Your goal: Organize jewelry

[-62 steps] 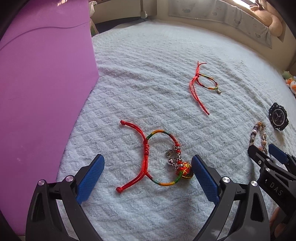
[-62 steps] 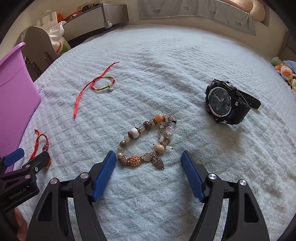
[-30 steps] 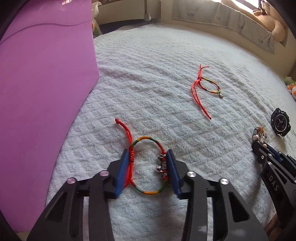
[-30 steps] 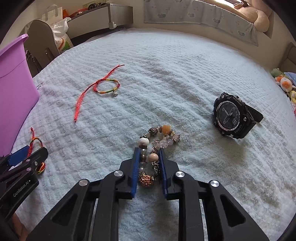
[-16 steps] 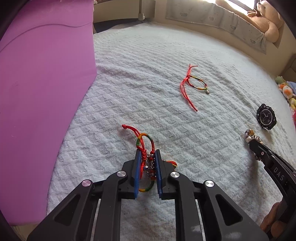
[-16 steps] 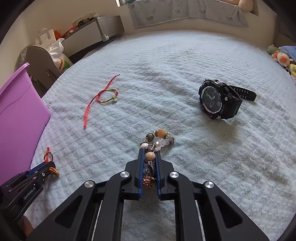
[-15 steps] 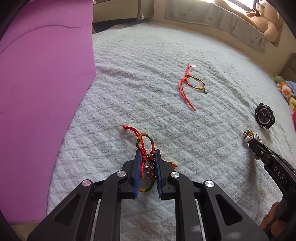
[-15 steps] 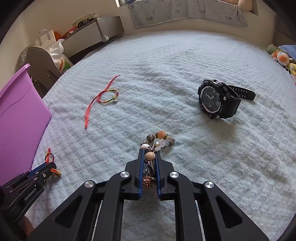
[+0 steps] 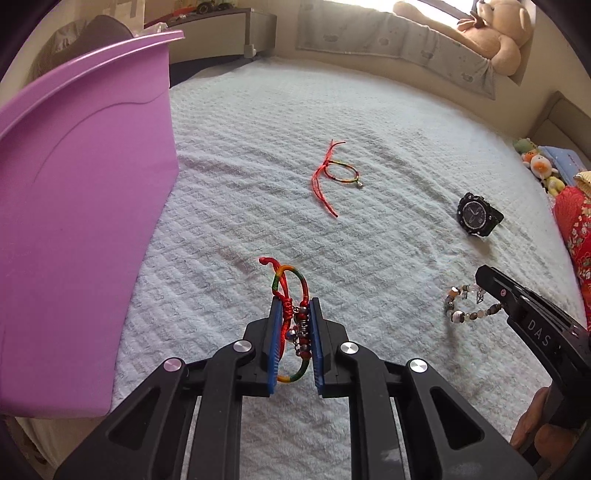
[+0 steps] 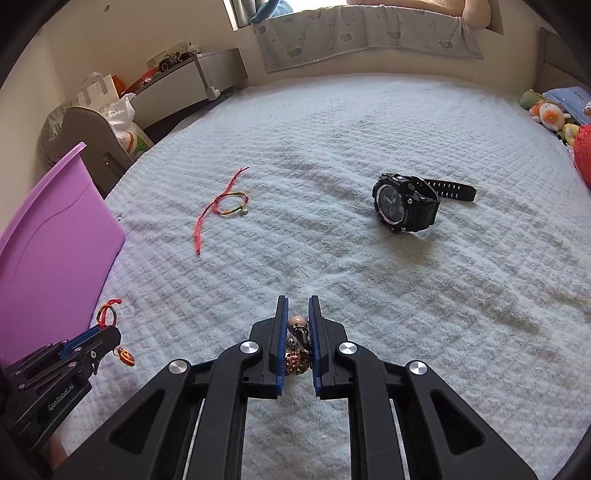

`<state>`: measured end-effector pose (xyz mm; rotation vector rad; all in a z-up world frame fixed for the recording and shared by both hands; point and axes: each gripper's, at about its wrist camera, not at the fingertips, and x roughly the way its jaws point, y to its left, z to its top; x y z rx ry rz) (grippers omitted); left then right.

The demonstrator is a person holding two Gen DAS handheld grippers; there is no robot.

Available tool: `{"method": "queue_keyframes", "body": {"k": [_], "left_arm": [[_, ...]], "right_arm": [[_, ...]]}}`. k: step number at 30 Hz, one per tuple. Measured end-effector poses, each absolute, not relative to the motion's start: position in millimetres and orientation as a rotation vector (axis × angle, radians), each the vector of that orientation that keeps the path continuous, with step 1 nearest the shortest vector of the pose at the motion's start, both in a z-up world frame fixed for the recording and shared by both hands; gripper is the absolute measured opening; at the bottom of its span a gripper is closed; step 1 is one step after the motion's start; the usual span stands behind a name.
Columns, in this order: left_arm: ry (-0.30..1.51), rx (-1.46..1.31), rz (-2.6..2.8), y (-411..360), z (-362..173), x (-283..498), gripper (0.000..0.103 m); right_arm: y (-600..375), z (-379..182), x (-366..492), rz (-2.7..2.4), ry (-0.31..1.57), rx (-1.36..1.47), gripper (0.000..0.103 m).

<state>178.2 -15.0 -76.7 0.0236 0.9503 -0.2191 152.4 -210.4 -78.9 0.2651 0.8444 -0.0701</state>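
Note:
My left gripper (image 9: 294, 306) is shut on a red and multicoloured cord bracelet (image 9: 291, 295) with small bells, lifted off the white bedspread (image 9: 258, 147). My right gripper (image 10: 298, 306) is shut on a beaded bracelet (image 10: 297, 347), which hangs from it in the left wrist view (image 9: 463, 306). A second thin red cord bracelet (image 9: 332, 173) lies further out on the bed, also in the right wrist view (image 10: 225, 203). A black wristwatch (image 10: 404, 203) lies to the right. A purple bin (image 9: 74, 221) stands at the left.
A teddy bear (image 9: 480, 33) sits on the window ledge at the back. Small plush toys (image 10: 546, 110) and a red cloth (image 9: 572, 229) lie at the bed's right edge. A grey chair (image 10: 88, 144) and a shelf stand beyond the bed's left side.
Both grippers closed on their bracelets, then rose from the bedspread with them. The bed items look smaller and farther, and the purple bin's rim has come into view.

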Motion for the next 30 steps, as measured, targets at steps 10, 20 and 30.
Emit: {"method": "queue_keyframes", "body": {"k": [10, 20, 30], "left_arm": [[0.926, 0.03, -0.241, -7.6, -47.8, 150.7, 0.014], [0.864, 0.019, -0.267, 12.0, 10.7, 140.8, 0.014], [0.798, -0.013, -0.277, 48.5, 72.3, 137.2, 0.014]], "right_arm": [[-200.6, -52.7, 127.5, -0.061, 0.821, 0.265, 0.011], [-176.1, 0.7, 115.3, -0.02, 0.757, 0.247, 0.011], [-126.1, 61.3, 119.5, 0.067, 0.689, 0.203, 0.011]]}}
